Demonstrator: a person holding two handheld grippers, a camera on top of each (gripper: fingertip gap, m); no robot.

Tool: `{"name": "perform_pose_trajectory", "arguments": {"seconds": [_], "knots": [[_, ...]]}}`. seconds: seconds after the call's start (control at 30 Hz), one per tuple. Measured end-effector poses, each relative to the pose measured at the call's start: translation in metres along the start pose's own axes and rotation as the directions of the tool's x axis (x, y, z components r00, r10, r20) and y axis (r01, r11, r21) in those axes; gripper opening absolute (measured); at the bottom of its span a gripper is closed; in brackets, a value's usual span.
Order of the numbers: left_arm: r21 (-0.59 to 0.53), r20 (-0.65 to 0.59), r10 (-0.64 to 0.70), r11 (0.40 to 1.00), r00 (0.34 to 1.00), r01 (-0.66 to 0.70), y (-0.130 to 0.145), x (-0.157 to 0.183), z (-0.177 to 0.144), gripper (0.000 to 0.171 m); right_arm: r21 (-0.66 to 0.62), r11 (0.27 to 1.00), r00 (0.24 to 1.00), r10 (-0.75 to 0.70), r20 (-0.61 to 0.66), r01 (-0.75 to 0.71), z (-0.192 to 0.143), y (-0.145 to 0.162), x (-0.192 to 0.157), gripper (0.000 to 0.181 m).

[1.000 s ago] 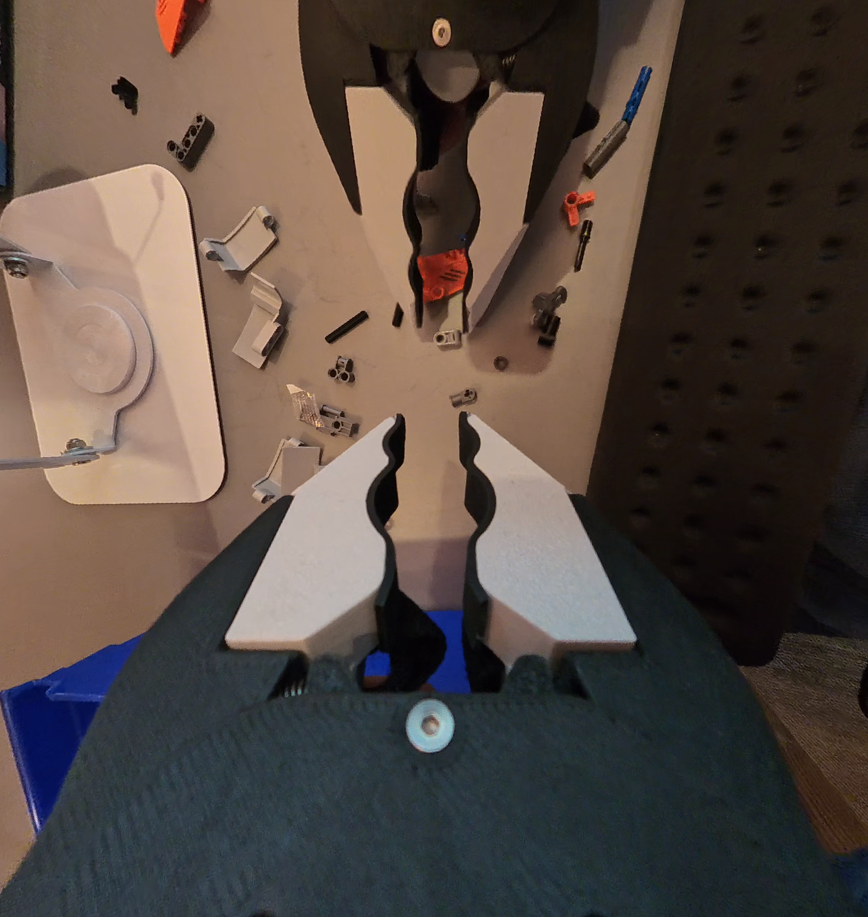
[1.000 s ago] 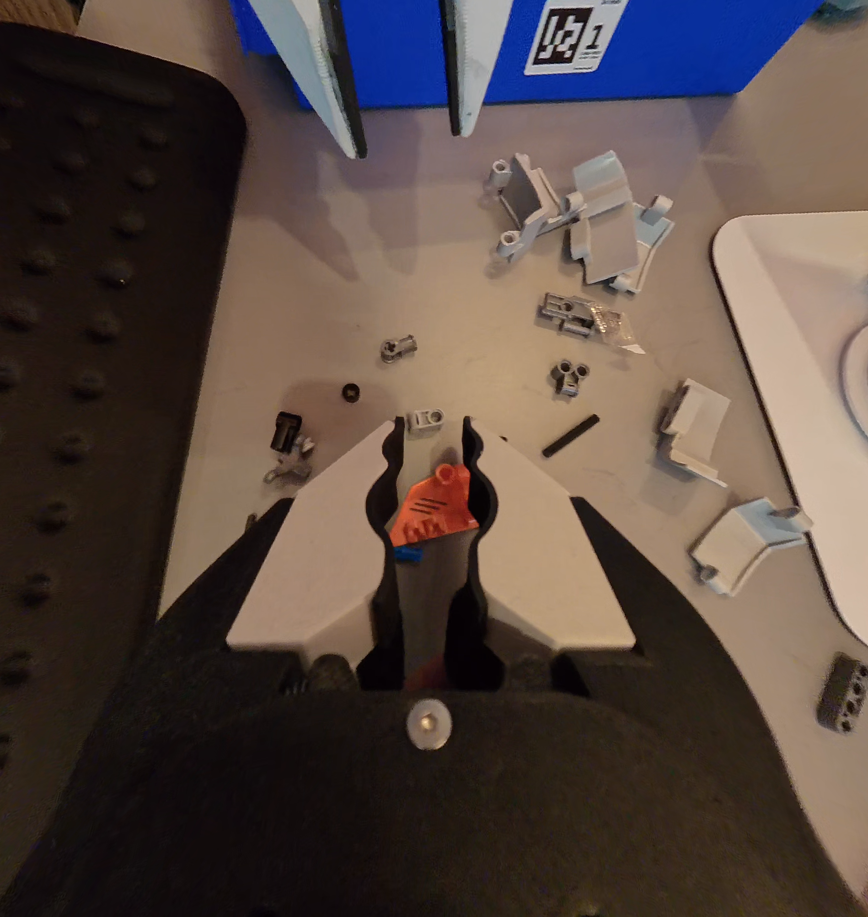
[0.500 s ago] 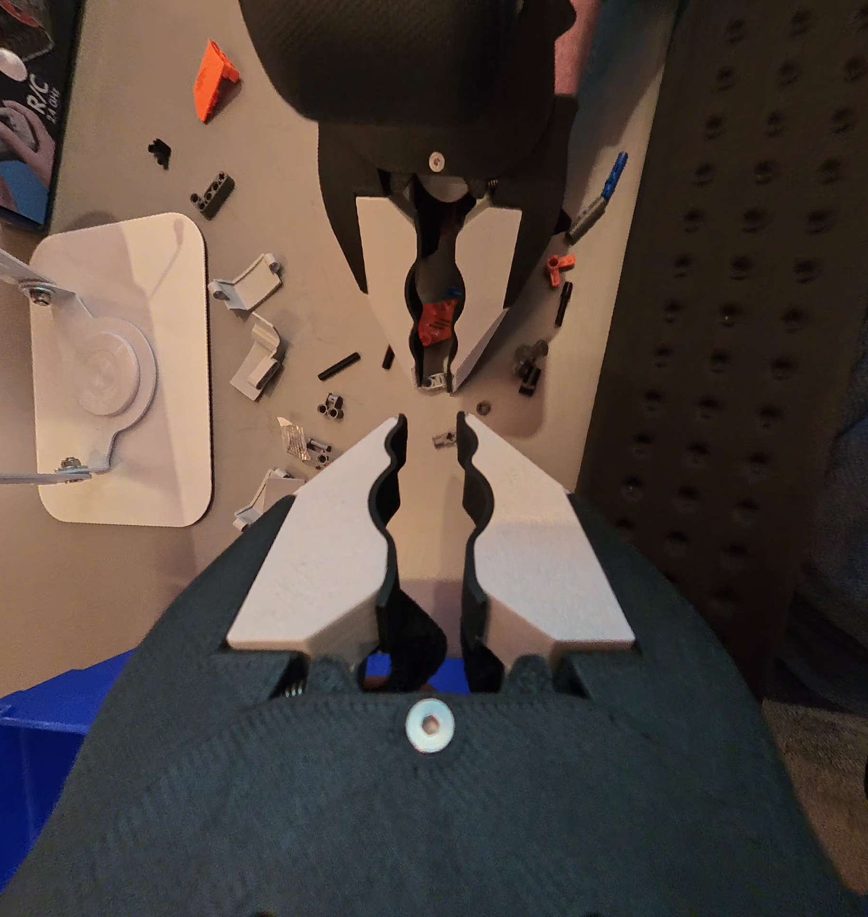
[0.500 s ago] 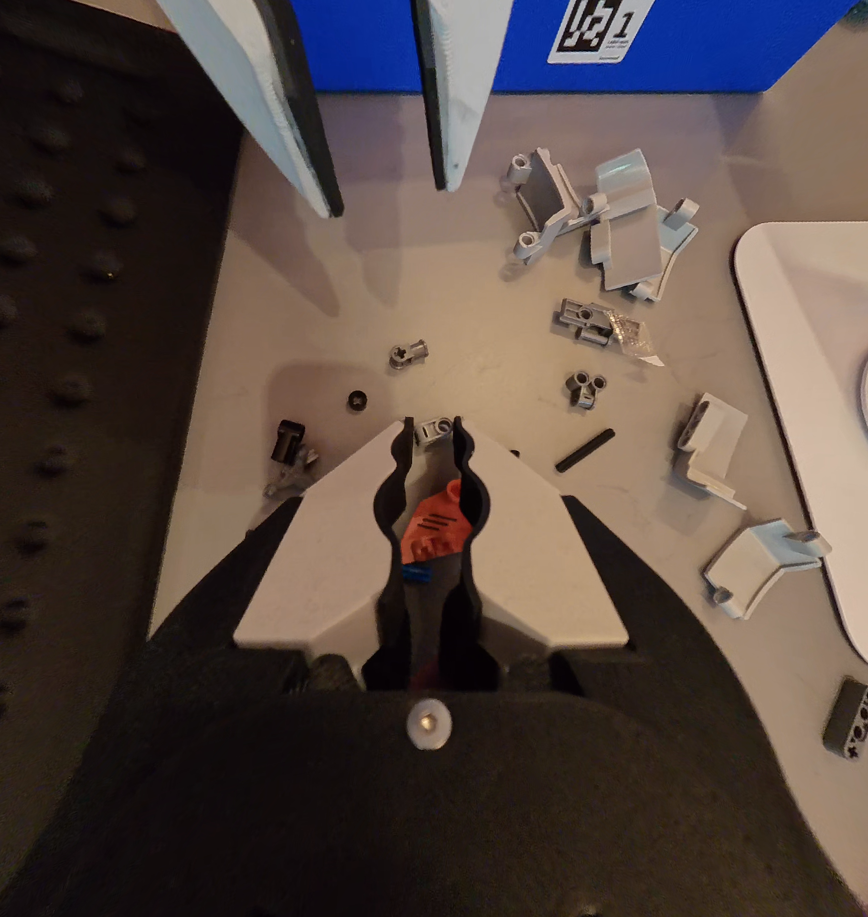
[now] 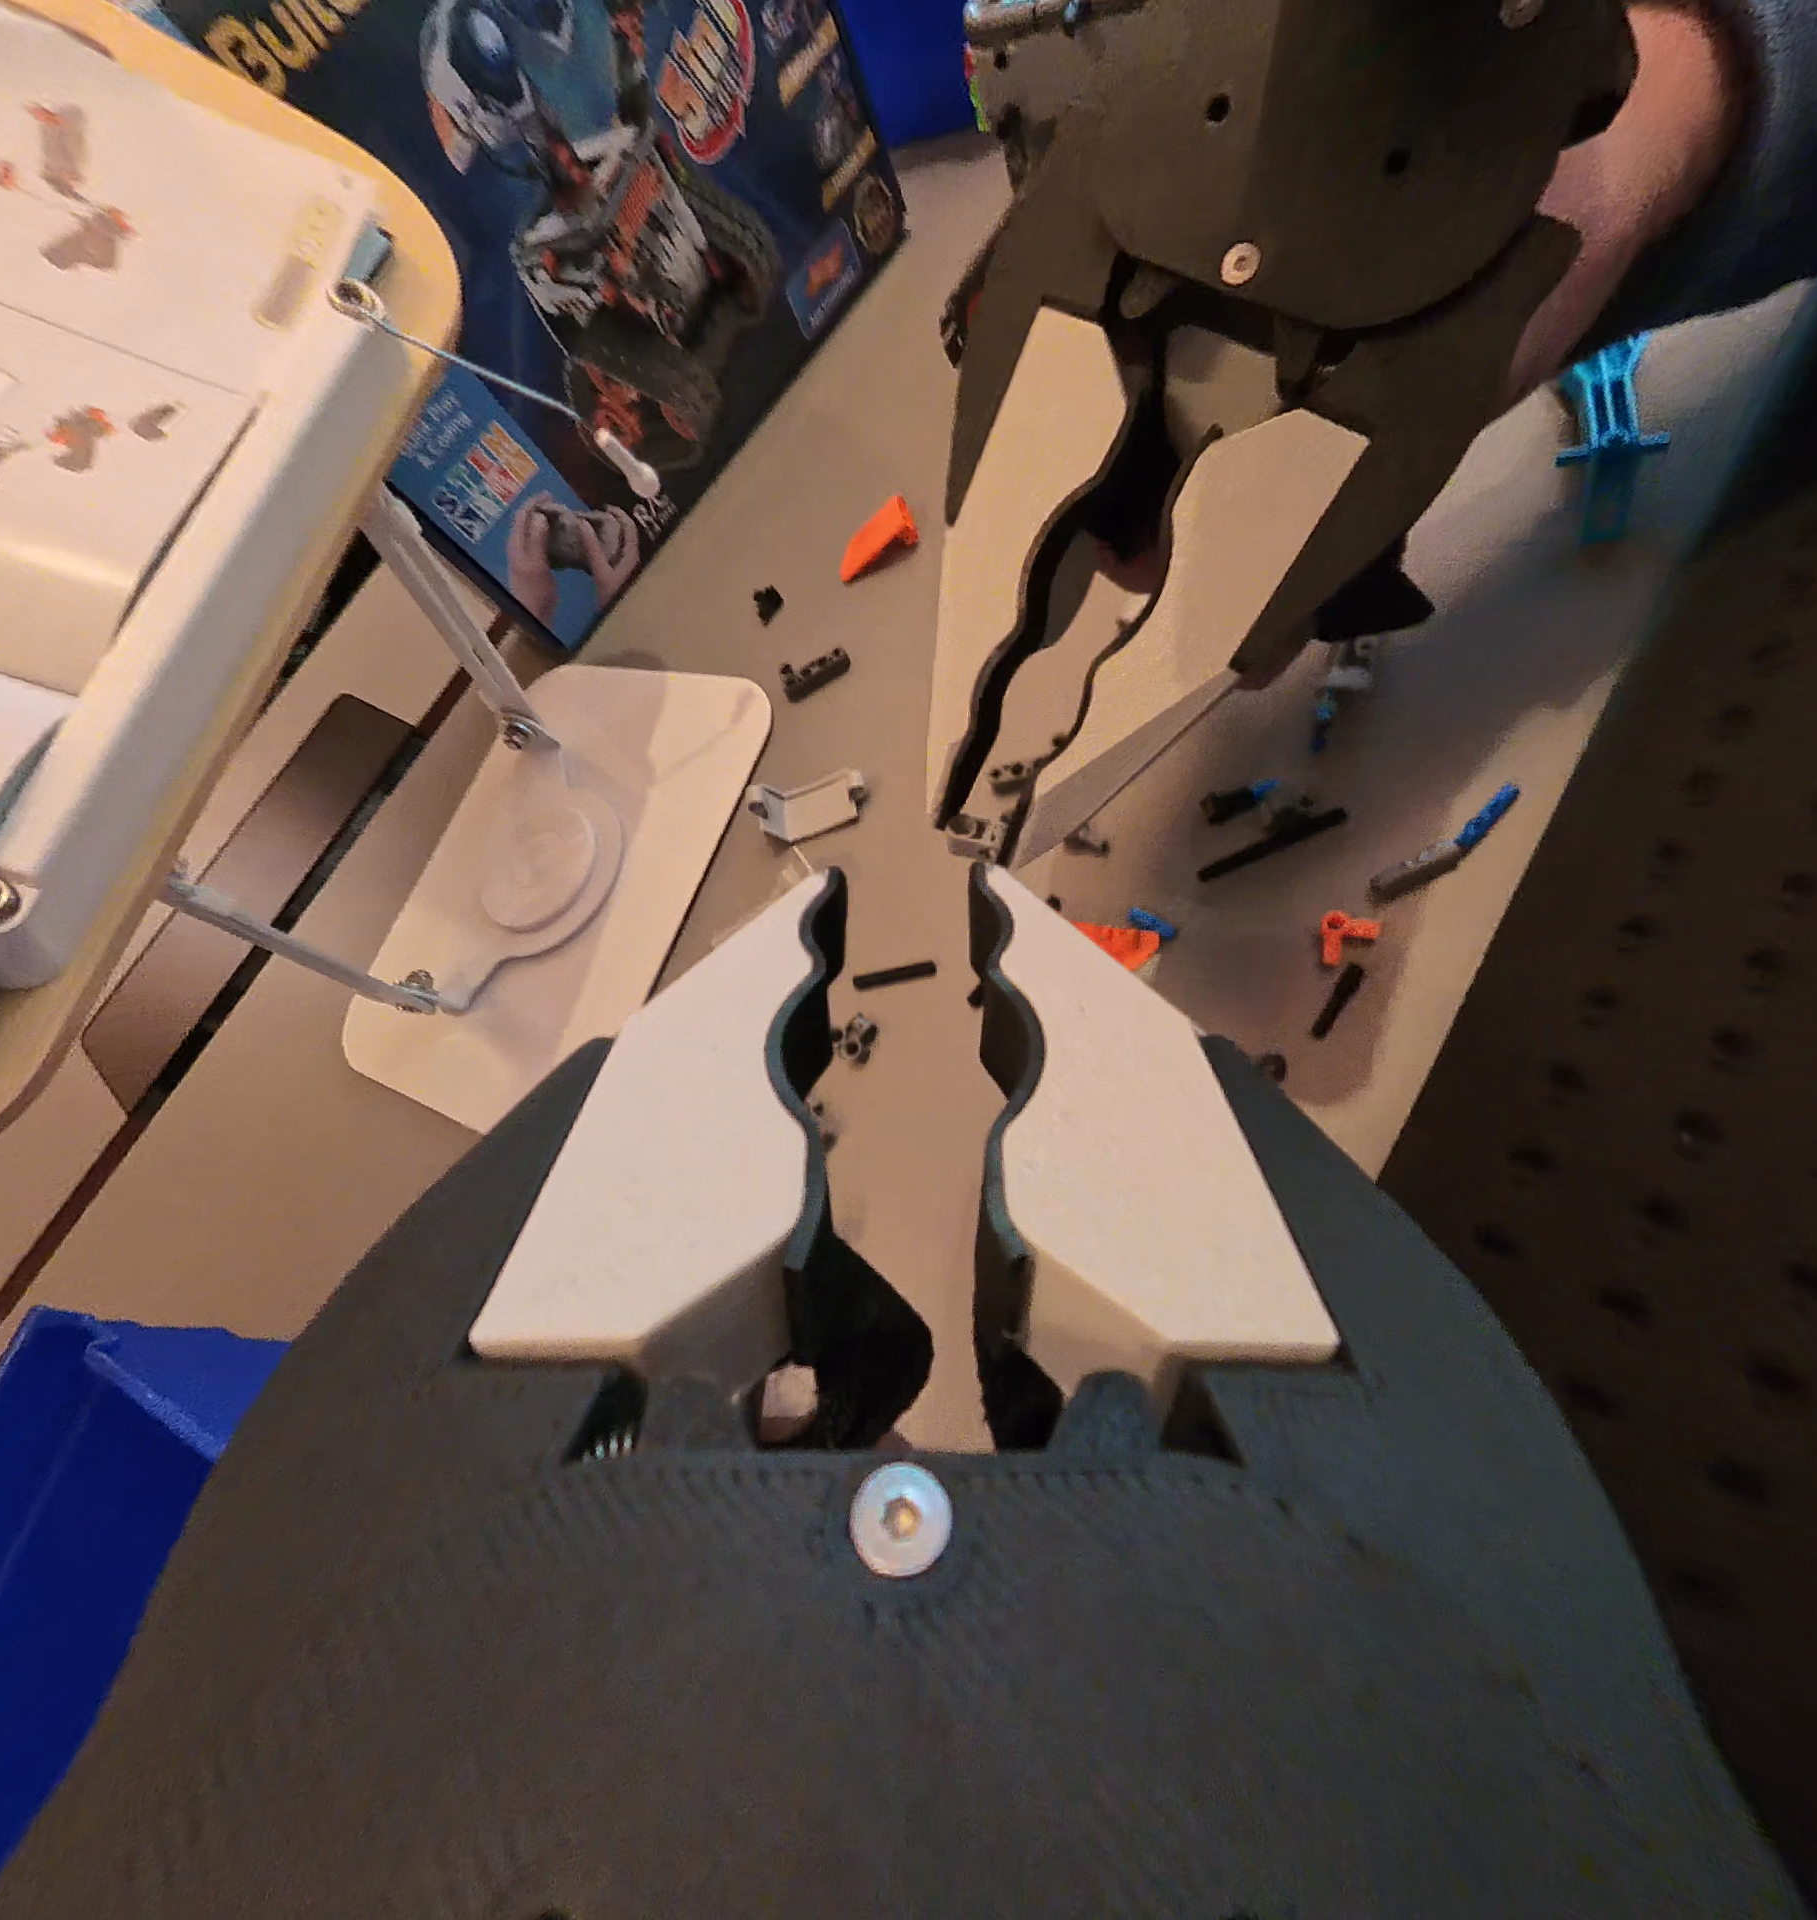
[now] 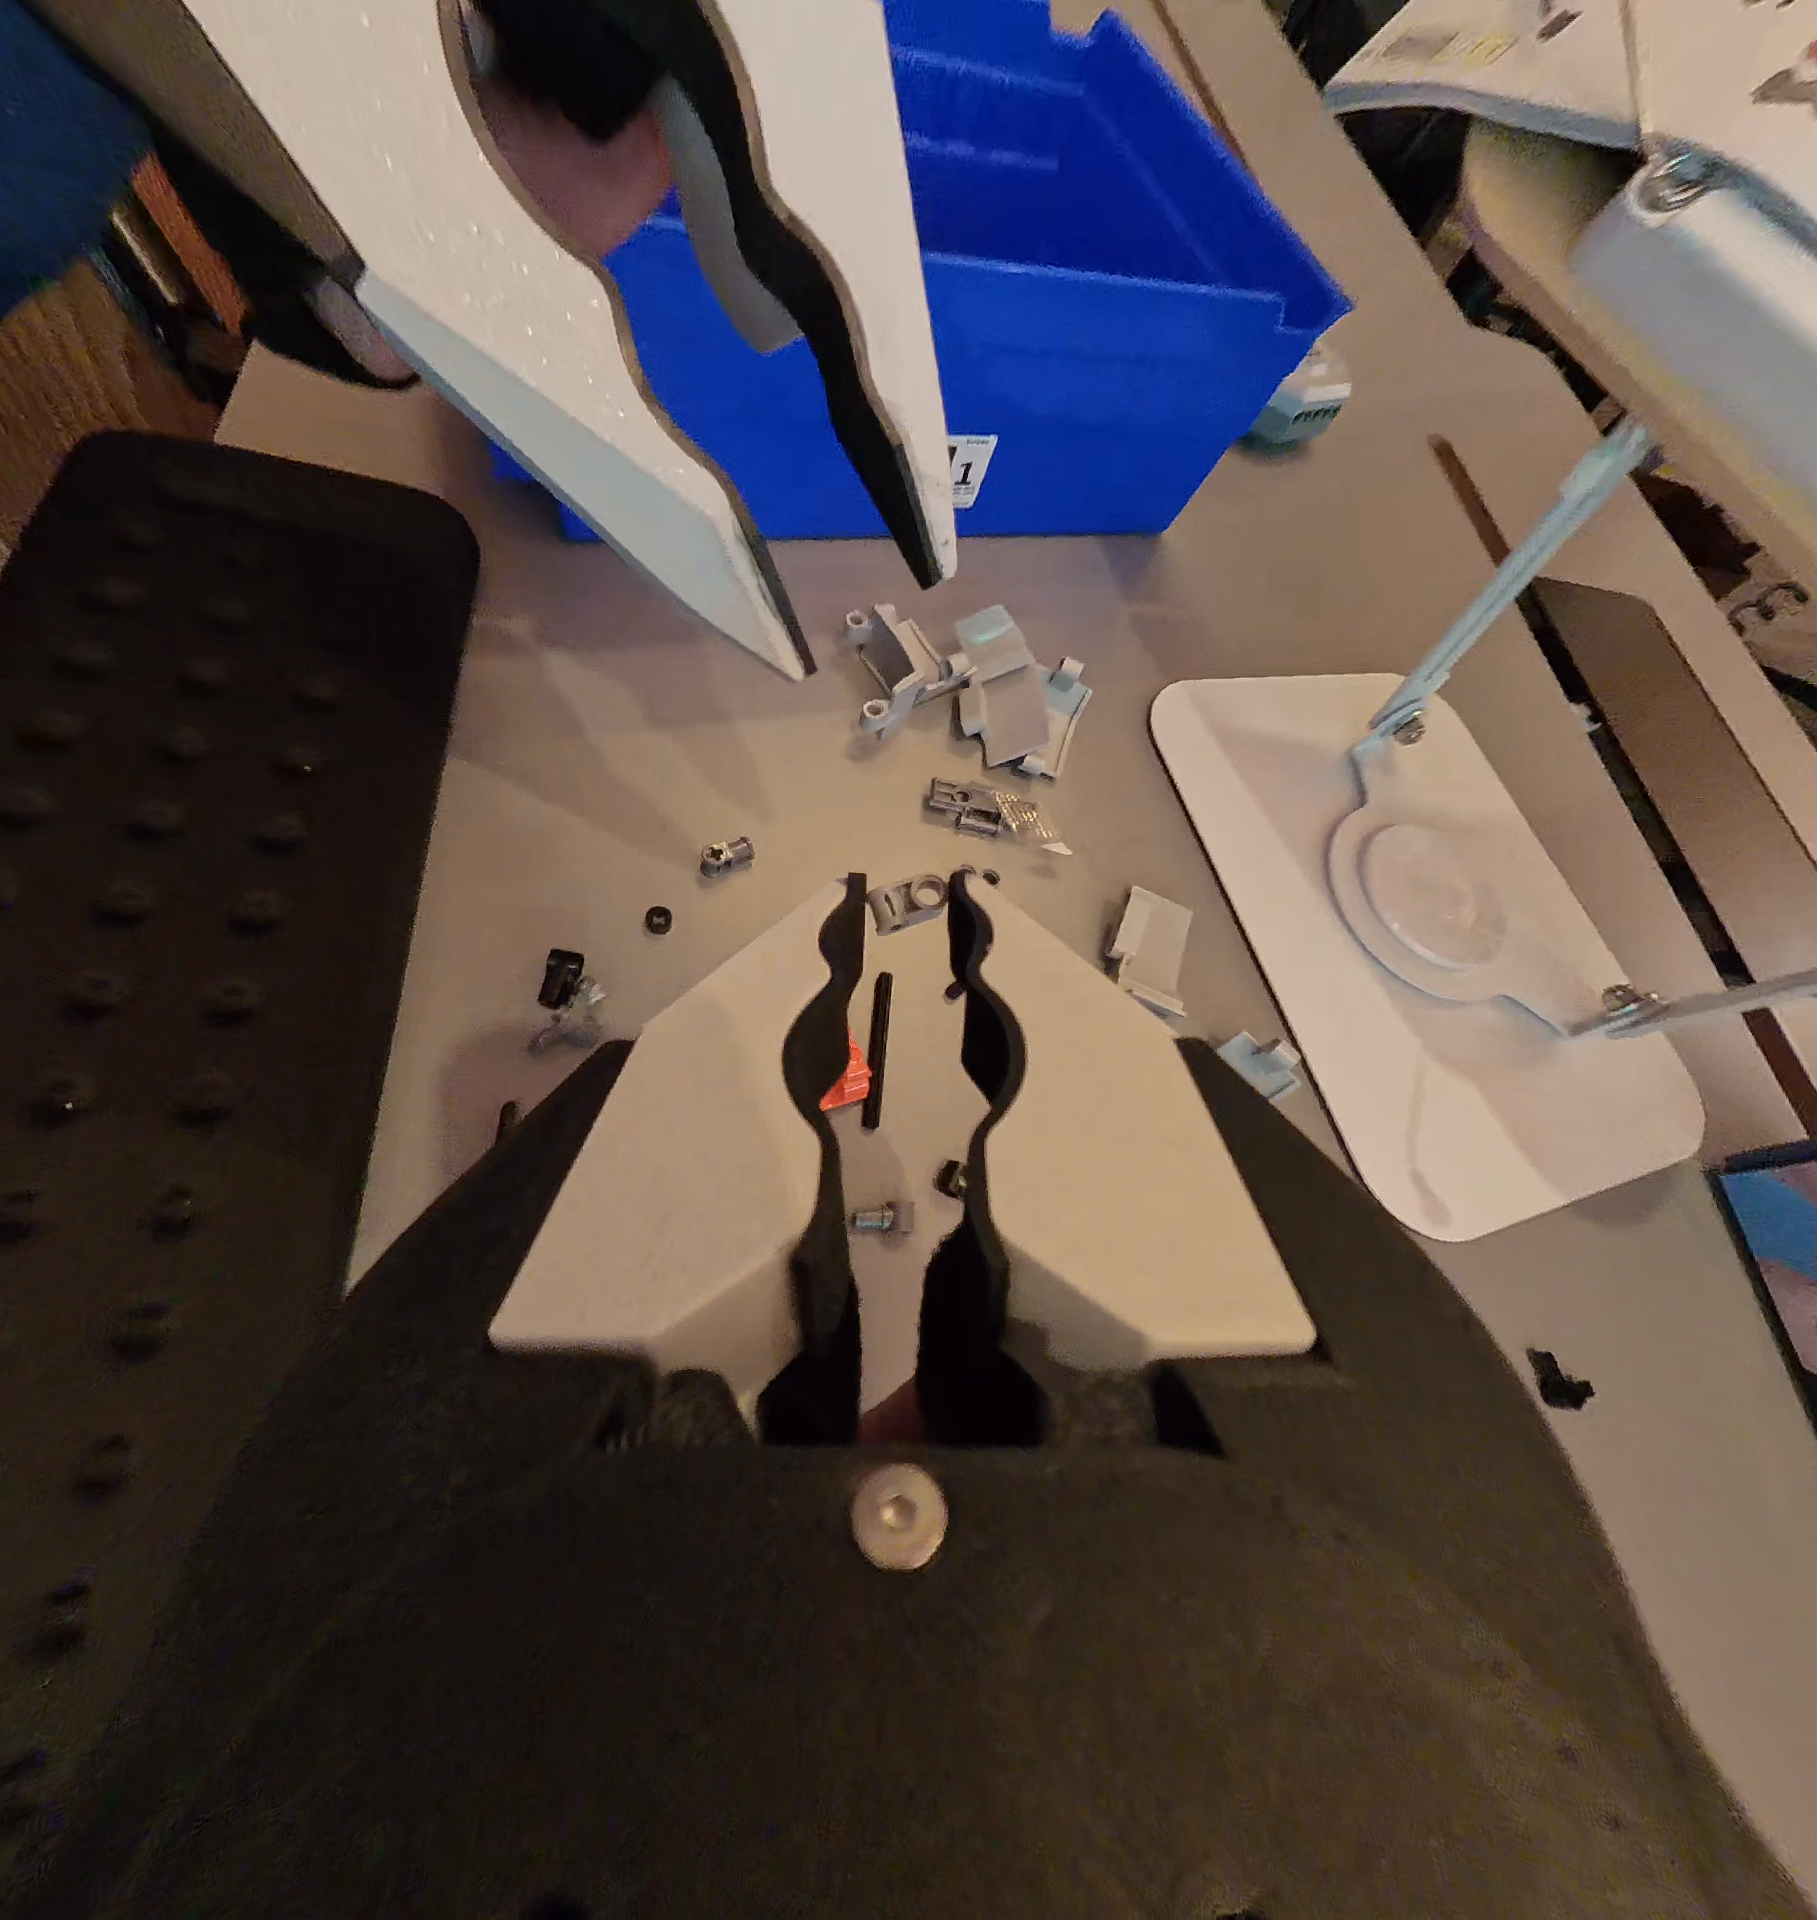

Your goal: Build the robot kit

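My right gripper (image 6: 909, 896) is shut on a small grey connector (image 6: 904, 902) pinched at its fingertips, above the grey table (image 6: 613, 790). Through its gap I see an orange piece (image 6: 847, 1075), a black axle (image 6: 878, 1049) and a small grey pin (image 6: 880, 1218) lying on the table below. In the left wrist view the right gripper (image 5: 977, 831) hangs ahead with the connector (image 5: 971, 828) at its tips. My left gripper (image 5: 904, 883) is open and empty, facing it just short of its tips. The orange piece (image 5: 1117, 940) lies beside the left gripper's right finger (image 5: 1122, 1143).
A blue bin (image 6: 1091, 312) stands behind the left gripper (image 6: 862, 623). Grey panels (image 6: 977, 686) and small parts are scattered mid-table. A white stand base (image 6: 1403, 935) is at the right, a black studded mat (image 6: 156, 831) at the left. A toy box (image 5: 623, 260) lies beyond. The tips of one gripper are about 5 cm away from the tips of the other. From the right gripper's tips to the black axle (image 6: 878, 1049) is close to 9 cm.
The right gripper narrowed onto the grey connector and rose with it; the orange piece stays on the table. Both grippers lifted and tilted up, showing more of the room.
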State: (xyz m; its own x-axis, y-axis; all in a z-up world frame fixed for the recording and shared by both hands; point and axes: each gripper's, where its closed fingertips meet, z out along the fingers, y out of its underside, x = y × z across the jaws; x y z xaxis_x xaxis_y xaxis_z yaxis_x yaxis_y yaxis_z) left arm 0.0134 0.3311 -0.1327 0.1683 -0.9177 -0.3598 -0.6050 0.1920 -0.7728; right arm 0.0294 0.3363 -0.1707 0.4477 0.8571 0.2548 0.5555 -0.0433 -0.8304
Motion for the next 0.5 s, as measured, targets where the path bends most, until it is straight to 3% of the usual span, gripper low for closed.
{"name": "perform_pose_trajectory", "arguments": {"seconds": [0.17, 0.33, 0.5], "knots": [[0.081, 0.023, -0.022, 0.997, 0.999, 0.020, -0.012, 0.010, 0.006, 0.023, 0.052, 0.998, 0.998, 0.022, -0.054, -0.019, -0.020, 0.001, 0.004, 0.013], [0.076, 0.160, 0.109, 0.989, 0.981, -0.123, -0.017, 0.012, 0.015, 0.025, 0.100, 0.991, 0.993, 0.098, -0.065, -0.091, -0.033, 0.005, 0.009, 0.013], [0.115, 0.155, 0.111, 0.985, 0.982, -0.129, -0.022, 0.025, 0.030, 0.025, 0.137, 0.981, 0.988, 0.147, -0.053, -0.139, -0.034, 0.002, 0.012, 0.013]]}}
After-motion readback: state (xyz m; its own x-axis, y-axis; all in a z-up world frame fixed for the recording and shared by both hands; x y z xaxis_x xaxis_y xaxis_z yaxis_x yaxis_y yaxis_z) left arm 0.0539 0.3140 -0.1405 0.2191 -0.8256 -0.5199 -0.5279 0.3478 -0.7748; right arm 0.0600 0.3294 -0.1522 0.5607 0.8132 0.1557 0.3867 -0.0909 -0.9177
